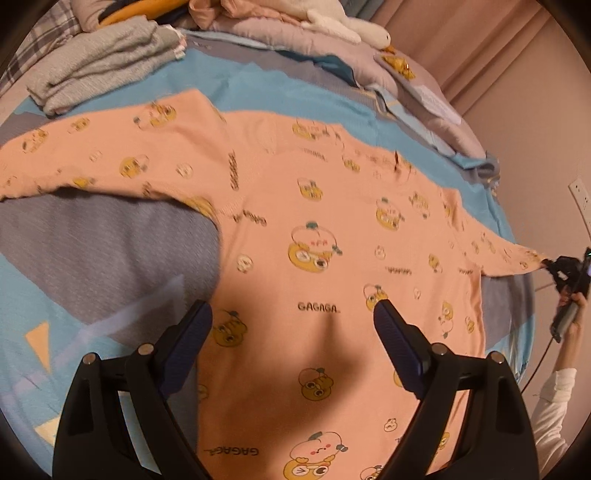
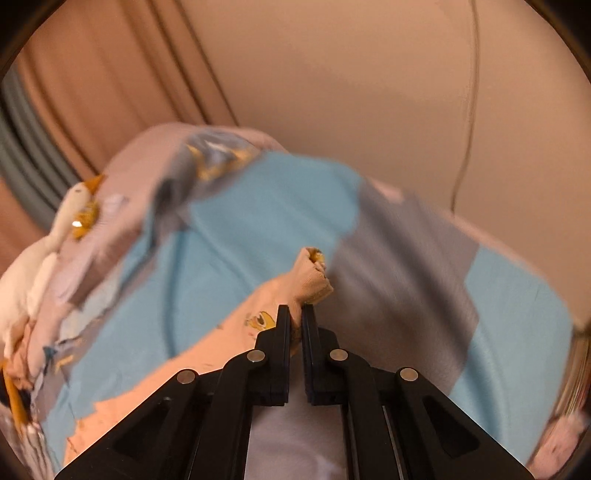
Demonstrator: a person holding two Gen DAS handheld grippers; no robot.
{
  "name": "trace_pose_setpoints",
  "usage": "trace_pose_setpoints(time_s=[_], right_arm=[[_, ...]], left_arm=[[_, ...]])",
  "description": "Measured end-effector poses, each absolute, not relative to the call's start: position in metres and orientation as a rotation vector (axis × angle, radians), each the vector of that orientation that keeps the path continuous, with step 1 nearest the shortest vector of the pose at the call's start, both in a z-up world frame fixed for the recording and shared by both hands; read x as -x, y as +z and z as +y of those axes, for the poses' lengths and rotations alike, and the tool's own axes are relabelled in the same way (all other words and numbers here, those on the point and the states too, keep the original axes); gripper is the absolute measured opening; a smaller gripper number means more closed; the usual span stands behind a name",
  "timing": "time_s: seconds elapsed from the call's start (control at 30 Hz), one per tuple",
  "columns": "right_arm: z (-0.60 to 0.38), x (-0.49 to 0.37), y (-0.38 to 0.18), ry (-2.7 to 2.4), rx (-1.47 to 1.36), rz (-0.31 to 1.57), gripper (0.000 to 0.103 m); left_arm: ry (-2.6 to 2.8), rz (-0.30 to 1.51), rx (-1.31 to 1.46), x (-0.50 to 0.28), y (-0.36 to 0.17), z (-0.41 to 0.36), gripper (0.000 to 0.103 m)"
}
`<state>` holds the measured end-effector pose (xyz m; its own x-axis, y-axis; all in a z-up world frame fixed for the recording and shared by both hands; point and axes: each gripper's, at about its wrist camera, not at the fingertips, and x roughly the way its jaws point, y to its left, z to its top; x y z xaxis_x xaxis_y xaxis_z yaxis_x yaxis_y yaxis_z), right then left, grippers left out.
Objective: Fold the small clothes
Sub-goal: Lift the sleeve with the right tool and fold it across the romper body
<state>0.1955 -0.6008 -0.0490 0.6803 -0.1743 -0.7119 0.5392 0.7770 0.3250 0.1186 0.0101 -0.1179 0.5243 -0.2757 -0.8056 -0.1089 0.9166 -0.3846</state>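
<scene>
A peach long-sleeved top [image 1: 306, 221] printed with cartoon animals and "GAGAGA" lies spread flat on the bed, sleeves out to both sides. My left gripper [image 1: 291, 310] hovers open over its lower body, one finger past the left hem and one over the cloth. The right gripper [image 1: 565, 269] shows small at the far right, at the tip of the right sleeve. In the right wrist view my right gripper [image 2: 296, 312] is shut on the sleeve cuff [image 2: 310, 277], which bunches out beyond the fingertips.
The bed cover [image 1: 92, 240] is blue and grey. A pile of folded grey clothes [image 1: 99, 62] sits at the back left. Rumpled bedding and a white plush goose [image 1: 347, 26] lie along the back. A pink wall [image 2: 369, 92] and curtain stand behind the bed.
</scene>
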Motion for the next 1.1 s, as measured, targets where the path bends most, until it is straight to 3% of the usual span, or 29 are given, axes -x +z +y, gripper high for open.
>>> trace_pose_setpoints(time_s=[0.3, 0.5, 1.1], right_arm=[[-0.498, -0.200, 0.046, -0.191, -0.386, 0.578, 0.007], [-0.420, -0.206, 0.068, -0.016, -0.287, 0.556, 0.007], [-0.237, -0.195, -0.006, 0.385, -0.015, 0.755, 0.007]], left_arm=[[-0.029, 0.922, 0.356, -0.101, -0.086, 0.027, 0.089], [0.000, 0.888, 0.363, -0.092, -0.077, 0.037, 0.089], [0.070, 0.839, 0.431, -0.075, -0.069, 0.070, 0.089]])
